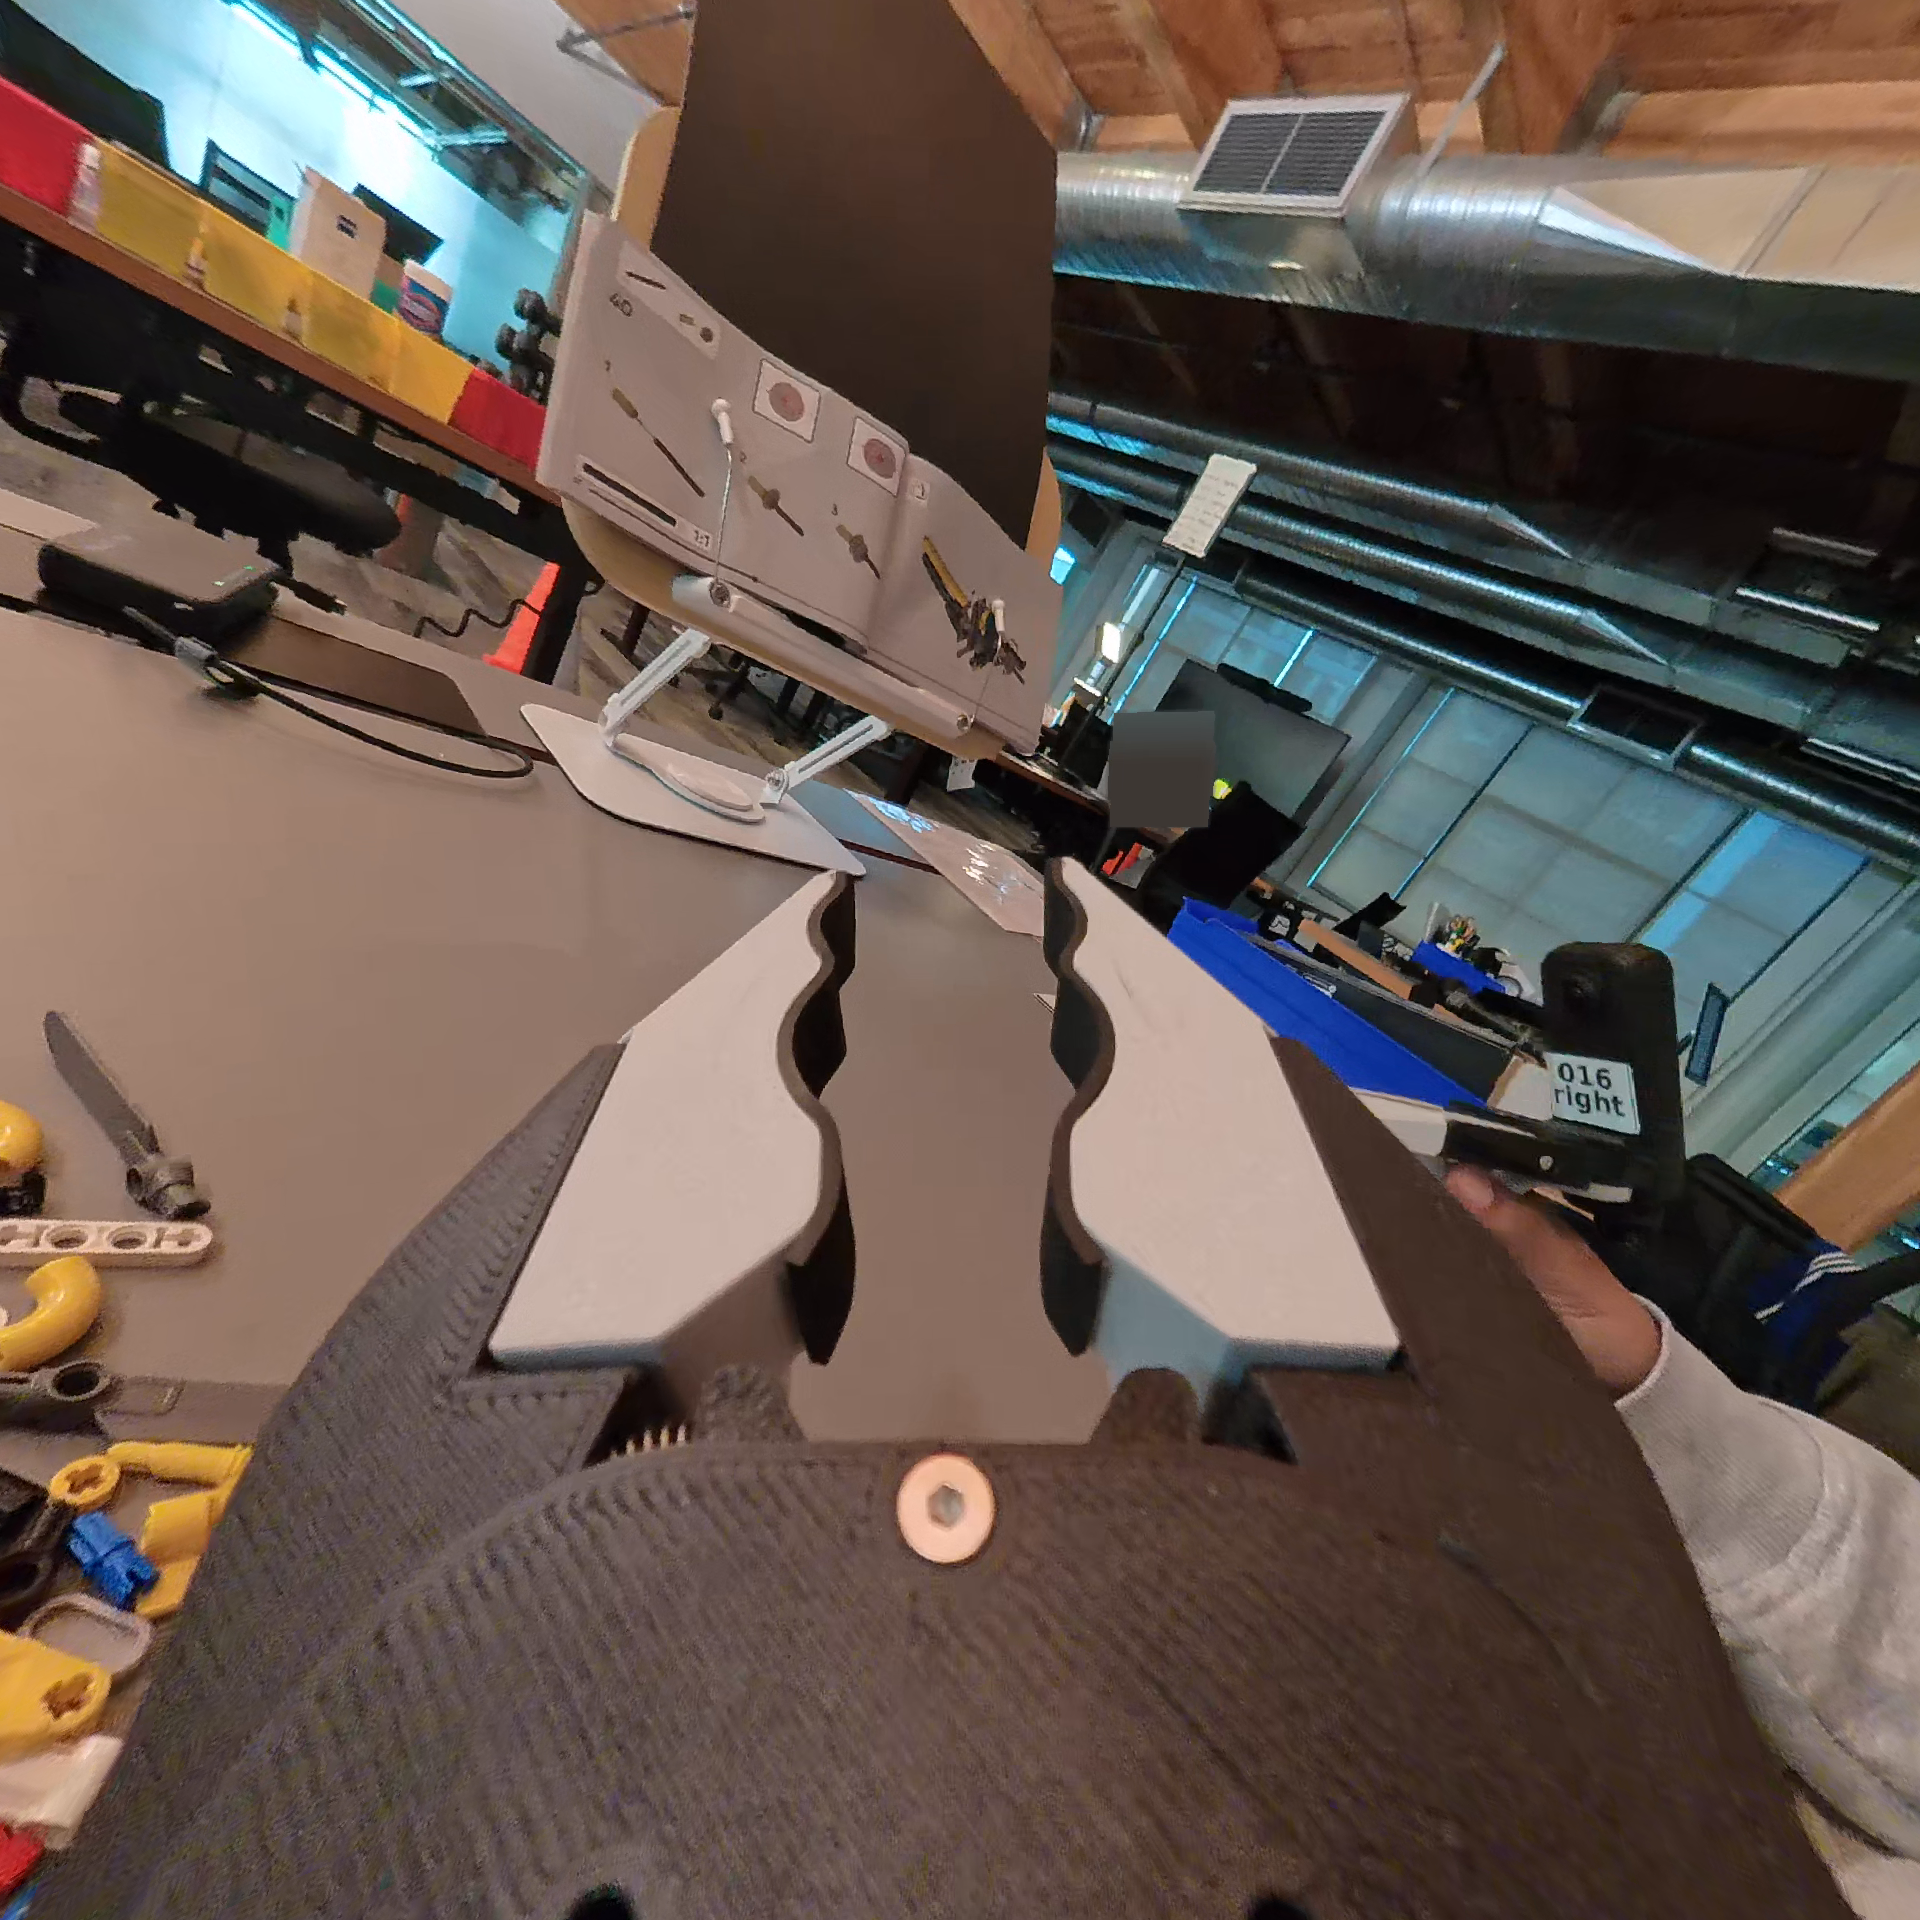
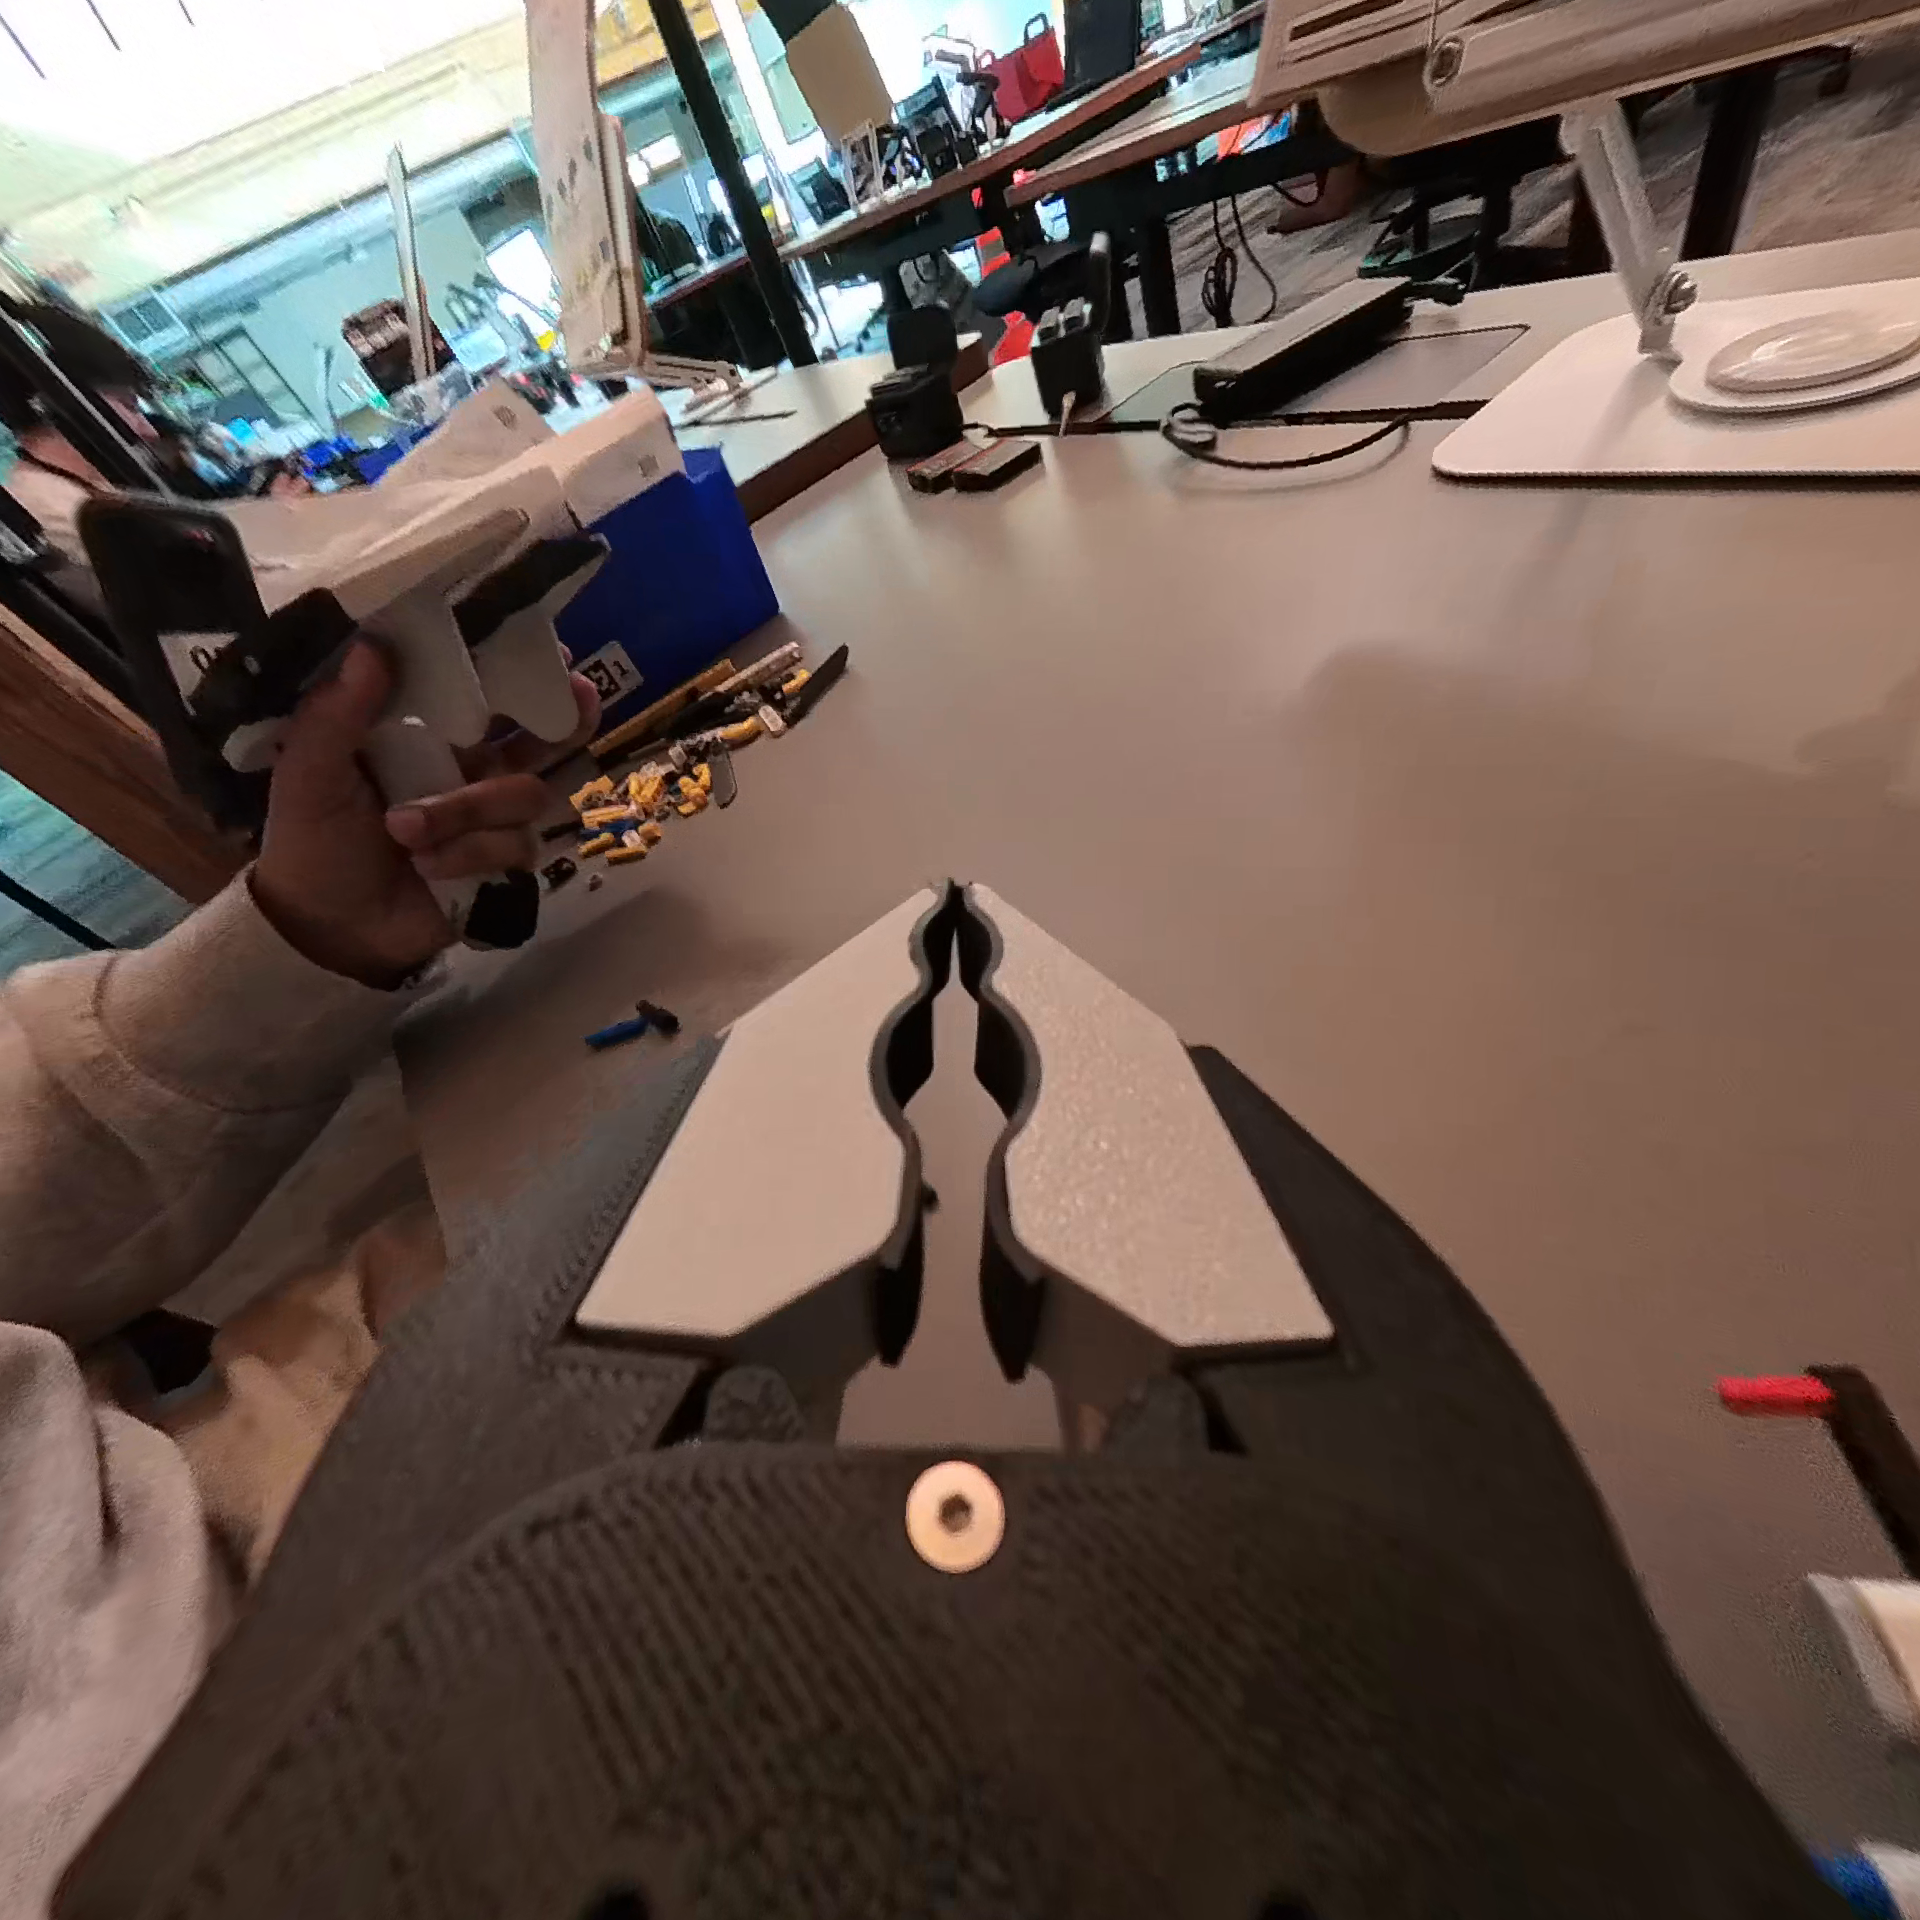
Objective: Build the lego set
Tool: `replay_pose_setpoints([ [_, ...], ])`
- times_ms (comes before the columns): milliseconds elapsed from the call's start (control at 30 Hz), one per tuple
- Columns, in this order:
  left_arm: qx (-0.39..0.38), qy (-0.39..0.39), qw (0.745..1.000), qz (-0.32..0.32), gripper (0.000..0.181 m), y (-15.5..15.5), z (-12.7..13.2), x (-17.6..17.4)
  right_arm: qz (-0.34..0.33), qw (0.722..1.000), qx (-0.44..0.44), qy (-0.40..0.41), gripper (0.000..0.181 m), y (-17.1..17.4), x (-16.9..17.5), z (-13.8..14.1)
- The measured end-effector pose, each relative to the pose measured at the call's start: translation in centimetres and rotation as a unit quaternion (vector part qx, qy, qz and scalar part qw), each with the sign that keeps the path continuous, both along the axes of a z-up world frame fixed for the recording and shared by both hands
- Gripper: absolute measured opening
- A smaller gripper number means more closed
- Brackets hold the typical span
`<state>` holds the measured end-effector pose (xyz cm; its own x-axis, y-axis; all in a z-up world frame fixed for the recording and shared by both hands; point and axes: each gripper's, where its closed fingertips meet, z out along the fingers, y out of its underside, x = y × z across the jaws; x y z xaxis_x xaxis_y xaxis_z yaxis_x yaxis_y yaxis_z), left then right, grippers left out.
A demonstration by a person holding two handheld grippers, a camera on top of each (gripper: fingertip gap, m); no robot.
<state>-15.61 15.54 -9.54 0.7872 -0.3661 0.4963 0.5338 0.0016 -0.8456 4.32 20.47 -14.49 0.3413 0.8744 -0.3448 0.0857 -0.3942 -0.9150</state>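
While both hover over the grey bench [image 2: 1351,779], left gripper [image 1: 948,883] is spread apart, empty; right gripper [image 2: 961,891] has tips pressed together on nothing — lego pieces [image 2: 649,800] (yellow, blue, black) lie loose at the bench's left edge.

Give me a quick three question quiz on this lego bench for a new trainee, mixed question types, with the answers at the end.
1. True or false: the left gripper grips a lego piece.
2. The right gripper is: A) wide open, B) shut with nothing between its tips, C) shut on a yellow piece.
3. Fill in: the instruction booklet rests on a ____.

Key:
1. False; its fingers are apart and empty, above the table.
2. B.
3. Stand. The loose lego pieces lie on the table, untouched.
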Motion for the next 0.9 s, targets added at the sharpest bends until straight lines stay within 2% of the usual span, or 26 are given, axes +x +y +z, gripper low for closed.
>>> replay_pose_setpoints([
  [33, -0.001, -0.004, 1.000, -0.002, 0.036, -0.1, 0.0, 0.1, -0.001, 1.000, 0.009, -0.011, 0.000, -0.2, 0.1, -0.3],
  [167, 0.013, -0.021, 1.000, -0.009, 0.032, -0.3, 0.6, 0.8, -0.010, 0.999, 0.031, -0.041, 0.000, -0.9, 0.8, -1.3],
  [433, -0.003, 0.008, 0.998, -0.056, 0.032, 1.5, -0.4, 3.6, -0.020, 0.996, 0.043, -0.077, 0.000, -0.5, 1.5, -2.7],
  [633, -0.011, -0.010, 0.997, -0.077, 0.032, 2.2, -0.9, 3.7, -0.022, 0.995, 0.033, -0.090, 0.000, -0.5, 1.4, -3.5],
  [733, -0.016, -0.024, 0.996, -0.079, 0.032, 3.2, -1.2, 3.2, -0.055, 0.994, 0.005, -0.099, 0.004, 0.6, 1.2, -3.8],
  [833, -0.020, -0.035, 0.996, -0.077, 0.033, 4.3, -1.3, 3.2, -0.043, 0.997, -0.038, -0.055, 0.009, 0.7, 0.1, -3.2],
  [900, -0.020, -0.027, 0.995, -0.094, 0.033, 4.9, -1.1, 4.5, -0.027, 0.998, -0.047, -0.029, 0.012, 1.1, -0.7, -2.8],
])
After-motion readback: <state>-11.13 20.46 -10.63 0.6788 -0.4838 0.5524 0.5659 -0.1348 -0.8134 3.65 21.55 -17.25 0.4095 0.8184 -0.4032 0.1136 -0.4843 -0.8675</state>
